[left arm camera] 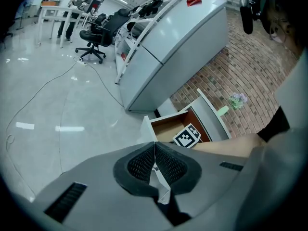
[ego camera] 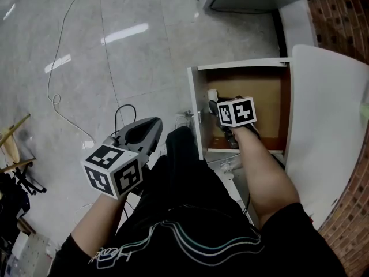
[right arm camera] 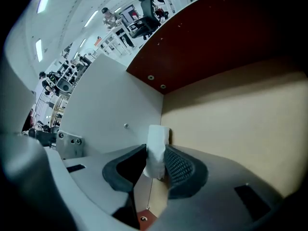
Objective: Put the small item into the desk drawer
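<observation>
The desk drawer [ego camera: 242,64] stands pulled out, with a tan wooden floor [right arm camera: 231,109] and white walls. My right gripper [ego camera: 215,105] reaches into its near left corner. Between the pads, held upright close to the white side wall [right arm camera: 110,105], is a small white item [right arm camera: 157,146], and my right gripper [right arm camera: 155,153] is shut on it. In the head view the item [ego camera: 212,94] shows as a white bit at the jaw tips. My left gripper [ego camera: 154,124] hangs outside the drawer, over the floor by my knee. Seen in its own view, the left gripper [left arm camera: 155,147] has its pads together with nothing between them.
The white desk top [ego camera: 328,126] runs along the drawer's right side, with a brick wall [ego camera: 346,16] behind it. Cables [ego camera: 57,97] trail over the glossy floor at the left. My black-clad legs [ego camera: 184,201] fill the lower middle. A large white cabinet [left arm camera: 173,47] stands beyond the drawer.
</observation>
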`<state>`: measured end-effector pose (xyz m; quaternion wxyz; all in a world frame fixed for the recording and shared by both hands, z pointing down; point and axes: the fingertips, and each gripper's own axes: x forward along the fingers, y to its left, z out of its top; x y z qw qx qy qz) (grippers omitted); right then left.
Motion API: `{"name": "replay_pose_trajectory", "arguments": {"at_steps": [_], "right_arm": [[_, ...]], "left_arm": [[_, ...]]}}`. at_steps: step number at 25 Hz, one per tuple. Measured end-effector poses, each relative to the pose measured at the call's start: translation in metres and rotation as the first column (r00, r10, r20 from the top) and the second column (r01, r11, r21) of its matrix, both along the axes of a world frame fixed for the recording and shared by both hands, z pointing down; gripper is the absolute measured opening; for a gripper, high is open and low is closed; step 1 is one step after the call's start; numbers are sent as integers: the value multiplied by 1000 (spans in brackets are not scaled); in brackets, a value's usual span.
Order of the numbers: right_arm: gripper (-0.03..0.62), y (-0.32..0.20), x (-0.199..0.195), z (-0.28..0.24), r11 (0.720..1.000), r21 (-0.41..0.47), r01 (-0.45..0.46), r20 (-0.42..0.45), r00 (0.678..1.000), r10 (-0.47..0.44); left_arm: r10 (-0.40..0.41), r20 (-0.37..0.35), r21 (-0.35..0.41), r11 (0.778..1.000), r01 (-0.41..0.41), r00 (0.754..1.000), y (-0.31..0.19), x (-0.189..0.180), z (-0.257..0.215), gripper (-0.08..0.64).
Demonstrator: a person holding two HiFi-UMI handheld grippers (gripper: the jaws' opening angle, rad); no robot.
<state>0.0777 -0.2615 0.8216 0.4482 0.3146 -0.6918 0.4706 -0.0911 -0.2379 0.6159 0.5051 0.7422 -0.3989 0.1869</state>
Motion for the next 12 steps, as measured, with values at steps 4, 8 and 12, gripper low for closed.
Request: {"name": "replay_pose_trajectory", "arguments": {"at_steps": [4,8,12], "right_arm": [[175,2,-4,-3,1000,-1,15,13,1000,-15],[201,0,-3,-11,1000,12,5,19,1000,-5],[212,-5,0,-27,999,44,-14,29,999,13]], "left_arm": [[-16,6,4,1000,16,1000,-1,-9,-2,21],[-17,6,9,1000,17,1000,-1,-12,-5,21],[-6,-15,19,1000,6,1000,1,-7,-12,21]]}}
